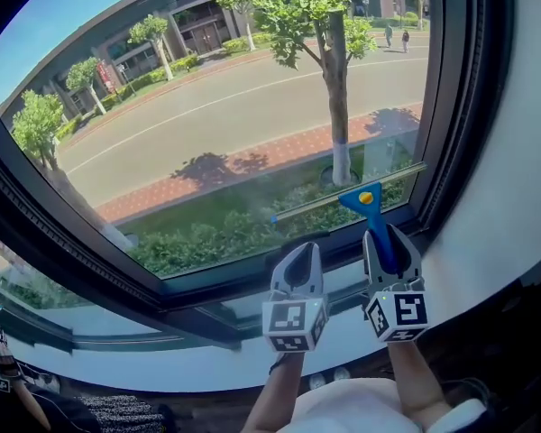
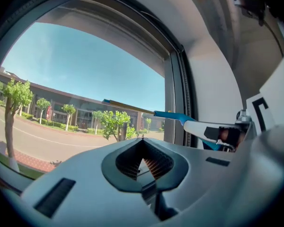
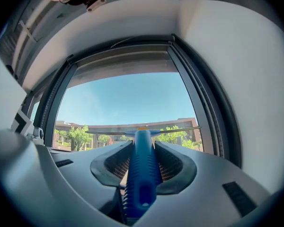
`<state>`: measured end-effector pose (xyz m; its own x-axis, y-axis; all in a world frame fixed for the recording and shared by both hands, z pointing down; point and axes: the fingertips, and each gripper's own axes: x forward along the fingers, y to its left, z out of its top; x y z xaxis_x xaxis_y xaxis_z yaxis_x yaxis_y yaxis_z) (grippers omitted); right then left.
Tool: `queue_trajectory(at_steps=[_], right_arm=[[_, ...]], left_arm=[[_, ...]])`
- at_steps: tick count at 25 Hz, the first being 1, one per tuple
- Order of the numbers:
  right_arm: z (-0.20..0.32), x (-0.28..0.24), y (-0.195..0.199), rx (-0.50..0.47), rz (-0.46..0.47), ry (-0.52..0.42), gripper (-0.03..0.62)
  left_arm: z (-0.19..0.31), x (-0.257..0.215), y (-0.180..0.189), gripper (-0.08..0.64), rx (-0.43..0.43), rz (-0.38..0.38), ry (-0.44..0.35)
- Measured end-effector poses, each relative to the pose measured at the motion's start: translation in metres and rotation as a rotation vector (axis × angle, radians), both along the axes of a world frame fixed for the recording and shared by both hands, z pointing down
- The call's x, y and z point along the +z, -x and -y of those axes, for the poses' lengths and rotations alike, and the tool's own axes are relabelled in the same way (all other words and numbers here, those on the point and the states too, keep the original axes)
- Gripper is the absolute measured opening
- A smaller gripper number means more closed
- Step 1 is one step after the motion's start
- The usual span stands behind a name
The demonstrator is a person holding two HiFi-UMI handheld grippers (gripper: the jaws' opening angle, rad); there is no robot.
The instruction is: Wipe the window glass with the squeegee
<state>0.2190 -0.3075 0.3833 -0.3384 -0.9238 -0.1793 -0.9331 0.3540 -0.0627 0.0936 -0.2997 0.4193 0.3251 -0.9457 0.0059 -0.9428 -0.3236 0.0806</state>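
A blue squeegee [image 1: 370,202] with a yellow spot on its head rests its thin blade [image 1: 352,190] against the lower right of the window glass [image 1: 225,124], tilted up to the right. My right gripper [image 1: 389,239] is shut on the squeegee's handle [image 3: 142,167], which runs straight out between the jaws toward the glass [image 3: 128,103]. Just left of it, my left gripper [image 1: 301,258] hangs in front of the lower window frame, shut with nothing in it. In the left gripper view the squeegee [image 2: 170,115] crosses at the right, beyond the left gripper [image 2: 143,148].
A dark window frame [image 1: 451,106] borders the glass at the right and bottom. Below runs a white sill [image 1: 207,363], and a white wall [image 1: 523,152] stands at the right. The person's forearms [image 1: 275,395] come up from the bottom edge. Outside are a road and trees.
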Motion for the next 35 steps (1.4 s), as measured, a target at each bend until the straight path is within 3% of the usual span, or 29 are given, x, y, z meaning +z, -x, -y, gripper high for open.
queue_trajectory(at_steps=[5,8,15,19,23,35], right_arm=[[-0.013,-0.082,0.006,-0.017,0.061,-0.191,0.149],[-0.018,-0.124,0.008,-0.025,0.111,-0.282,0.149],[-0.049,-0.166,0.018,-0.053,0.183,-0.404,0.149],[-0.054,-0.170,0.023,-0.067,0.164,-0.425,0.149],[-0.056,-0.171,0.025,-0.070,0.156,-0.433,0.149],[-0.060,-0.175,0.028,-0.066,0.155,-0.453,0.149]], left_arm=[[-0.015,-0.087,0.009,-0.006,-0.039,0.028,-0.221],[-0.030,-0.143,0.016,-0.006,-0.077,-0.005,-0.349],[-0.064,-0.209,0.036,-0.006,-0.134,0.021,-0.555],[-0.067,-0.214,0.035,-0.006,-0.196,0.111,-0.567],[-0.067,-0.212,0.031,-0.006,-0.192,0.164,-0.563],[-0.068,-0.209,0.036,-0.006,-0.201,0.132,-0.561]])
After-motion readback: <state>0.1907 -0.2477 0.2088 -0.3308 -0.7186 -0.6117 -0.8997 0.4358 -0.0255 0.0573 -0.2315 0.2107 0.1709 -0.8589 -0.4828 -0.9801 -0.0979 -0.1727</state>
